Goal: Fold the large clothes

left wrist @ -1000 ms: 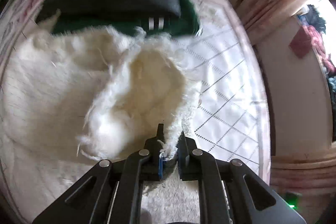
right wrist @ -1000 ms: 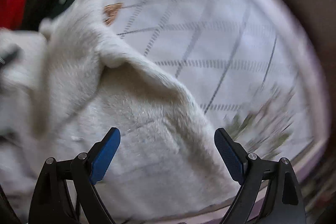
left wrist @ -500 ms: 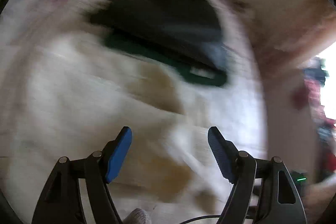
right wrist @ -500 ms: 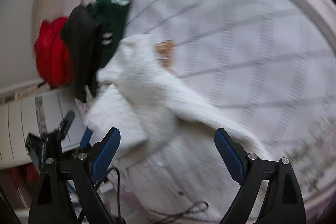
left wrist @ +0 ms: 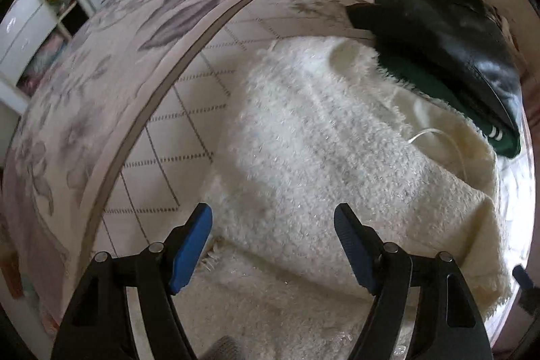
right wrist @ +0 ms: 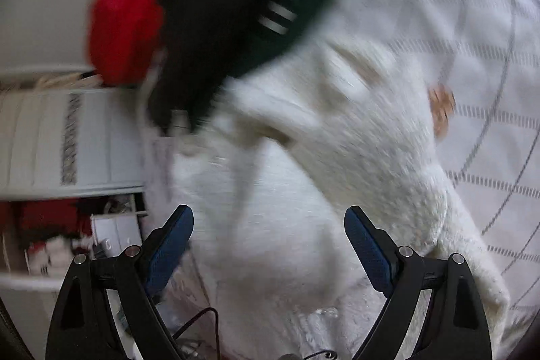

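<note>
Fluffy white knit garment (left wrist: 320,150), soft, bulky, floppy, best pinched at folded edge; left tool (left wrist: 273,245), right tool (right wrist: 268,247) both spread apart, empty.

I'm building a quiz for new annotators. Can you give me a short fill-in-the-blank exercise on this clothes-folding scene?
1. The fluffy garment under both grippers is ____ in colour.
2. The left gripper has its jaws ____, holding nothing.
3. The black garment lies on top of a ____ one with white stripes.
4. Beyond the pile lies a ____ garment.

Missing words: white; open; green; red
</note>
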Motion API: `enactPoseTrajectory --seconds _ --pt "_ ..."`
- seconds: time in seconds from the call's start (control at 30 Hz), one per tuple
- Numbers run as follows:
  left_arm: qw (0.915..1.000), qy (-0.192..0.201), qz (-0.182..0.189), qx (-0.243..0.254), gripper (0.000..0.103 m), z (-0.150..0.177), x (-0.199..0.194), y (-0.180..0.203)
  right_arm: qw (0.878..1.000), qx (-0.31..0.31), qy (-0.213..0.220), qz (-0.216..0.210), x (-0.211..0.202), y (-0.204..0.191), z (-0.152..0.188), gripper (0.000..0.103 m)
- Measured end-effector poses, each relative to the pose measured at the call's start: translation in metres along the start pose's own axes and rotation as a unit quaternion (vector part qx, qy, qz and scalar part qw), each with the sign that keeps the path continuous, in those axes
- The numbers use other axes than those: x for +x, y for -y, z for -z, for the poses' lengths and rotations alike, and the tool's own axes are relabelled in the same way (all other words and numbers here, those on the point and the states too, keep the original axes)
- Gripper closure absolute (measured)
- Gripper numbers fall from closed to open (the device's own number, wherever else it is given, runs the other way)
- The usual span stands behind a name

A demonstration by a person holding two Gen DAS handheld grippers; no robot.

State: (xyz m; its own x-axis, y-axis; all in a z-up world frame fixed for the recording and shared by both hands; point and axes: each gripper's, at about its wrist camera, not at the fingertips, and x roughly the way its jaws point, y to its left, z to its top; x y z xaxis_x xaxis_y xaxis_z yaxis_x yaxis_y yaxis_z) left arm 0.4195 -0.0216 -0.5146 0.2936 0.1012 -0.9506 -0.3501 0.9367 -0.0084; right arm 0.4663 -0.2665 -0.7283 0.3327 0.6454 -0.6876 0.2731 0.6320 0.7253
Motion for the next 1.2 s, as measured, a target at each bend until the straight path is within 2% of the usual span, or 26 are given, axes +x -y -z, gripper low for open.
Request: enactPoseTrajectory --seconds 0.07,0.13,0.2,0.23,0.27,0.3,0.33,0.4,0.5,0.53,0.57,0.63,0.67,0.73,0.77,0.8,0.83,0.9,0.93,0.97,1.0,1.07,1.1,1.13,1.17,1.2 --pt "0.9999 -0.010 -0.001 -0.003 0.030 0.005 0.008 0.002 0.998 -0.016 -0.053 0.012 0.019 -0.007 0.006 0.010" --pt "0.9998 -0.020 -0.004 -0.003 0.030 0.012 0.010 0.008 0.986 -0.040 -0.141 0.081 0.060 -0.010 0.017 0.010" --pt "0.9996 -0.027 -0.002 0.006 0.030 0.018 0.007 0.013 0.979 -0.040 -0.172 0.101 0.080 -0.003 0.022 0.013" --pt "0.9996 -0.024 -0.003 0.012 0.030 0.020 0.003 0.014 0.979 -0.027 -0.161 0.119 0.079 0.002 0.020 0.040" --pt "0.9997 -0.017 -0.009 0.018 0.030 0.023 -0.003 0.014 0.979 -0.008 -0.147 0.139 0.073 0.009 0.014 0.079" --pt "0.9996 -0.010 -0.014 0.022 0.030 0.026 -0.008 0.013 0.980 0.017 -0.123 0.153 0.061 0.019 0.005 0.087" --pt "0.9995 -0.007 -0.019 0.023 0.030 0.028 -0.010 0.012 0.981 0.037 -0.086 0.168 0.042 0.029 -0.004 0.088" --pt "0.9994 -0.015 -0.024 0.019 0.030 0.034 -0.011 0.009 0.976 0.040 -0.033 0.210 0.010 0.043 -0.020 0.088" --pt "0.9986 -0.016 -0.044 0.024 0.030 0.044 -0.020 0.015 0.981 0.068 -0.013 0.179 -0.031 0.071 -0.029 0.087" --pt "0.9980 -0.007 -0.056 0.029 0.030 0.046 -0.025 0.020 0.980 0.065 -0.009 0.186 -0.044 0.079 -0.029 0.077" --pt "0.9971 0.007 -0.064 0.040 0.030 0.051 -0.034 0.030 0.978 0.052 -0.005 0.203 -0.055 0.085 -0.025 0.058" --pt "0.9960 0.020 -0.066 0.058 0.030 0.060 -0.043 0.051 0.968 0.012 -0.022 0.248 -0.065 0.094 -0.012 0.042" --pt "0.9957 0.018 -0.061 0.067 0.030 0.065 -0.045 0.064 0.963 -0.013 -0.054 0.263 -0.061 0.095 -0.008 0.042" --pt "0.9944 0.011 -0.053 0.091 0.030 0.076 -0.043 0.087 0.943 -0.108 -0.138 0.283 -0.038 0.086 0.007 0.042" --pt "0.9932 0.008 -0.050 0.105 0.030 0.082 -0.042 0.100 0.931 -0.144 -0.158 0.295 -0.027 0.081 0.013 0.042" --pt "0.9920 0.010 -0.045 0.117 0.030 0.086 -0.039 0.113 0.907 -0.210 -0.187 0.314 -0.006 0.071 0.023 0.042" --pt "0.9911 0.010 -0.044 0.125 0.030 0.088 -0.037 0.121 0.888 -0.260 -0.199 0.324 0.010 0.065 0.030 0.042" --pt "0.9900 0.007 -0.038 0.136 0.030 0.092 -0.027 0.139 0.859 -0.315 -0.201 0.350 0.033 0.060 0.032 0.044" --pt "0.9894 0.002 -0.038 0.140 0.030 0.092 -0.018 0.148 0.857 -0.325 -0.199 0.347 0.040 0.059 0.028 0.059" --pt "0.9892 -0.005 -0.039 0.141 0.029 0.091 -0.008 0.155 0.865 -0.312 -0.196 0.340 0.043 0.061 0.021 0.083" --pt "0.9891 -0.012 -0.037 0.142 0.030 0.089 0.003 0.162 0.885 -0.280 -0.188 0.320 0.040 0.065 0.010 0.087" --pt "0.9881 -0.022 -0.051 0.143 0.030 0.083 0.023 0.170 0.940 -0.169 -0.155 0.252 0.018 0.087 -0.014 0.092" --pt "0.9881 -0.025 -0.049 0.143 0.029 0.080 0.033 0.173 0.968 -0.086 -0.132 0.198 0.002 0.109 -0.024 0.092" --pt "0.9880 -0.028 -0.050 0.144 0.023 0.077 0.041 0.175 0.984 0.007 -0.105 0.142 -0.014 0.137 -0.029 0.092" --pt "0.9881 -0.028 -0.049 0.143 0.010 0.075 0.046 0.176 0.990 0.080 -0.081 0.087 -0.026 0.162 -0.028 0.092" --pt "0.9886 -0.027 -0.046 0.141 0.005 0.072 0.050 0.176 0.986 0.154 -0.054 0.045 -0.037 0.191 -0.022 0.092"
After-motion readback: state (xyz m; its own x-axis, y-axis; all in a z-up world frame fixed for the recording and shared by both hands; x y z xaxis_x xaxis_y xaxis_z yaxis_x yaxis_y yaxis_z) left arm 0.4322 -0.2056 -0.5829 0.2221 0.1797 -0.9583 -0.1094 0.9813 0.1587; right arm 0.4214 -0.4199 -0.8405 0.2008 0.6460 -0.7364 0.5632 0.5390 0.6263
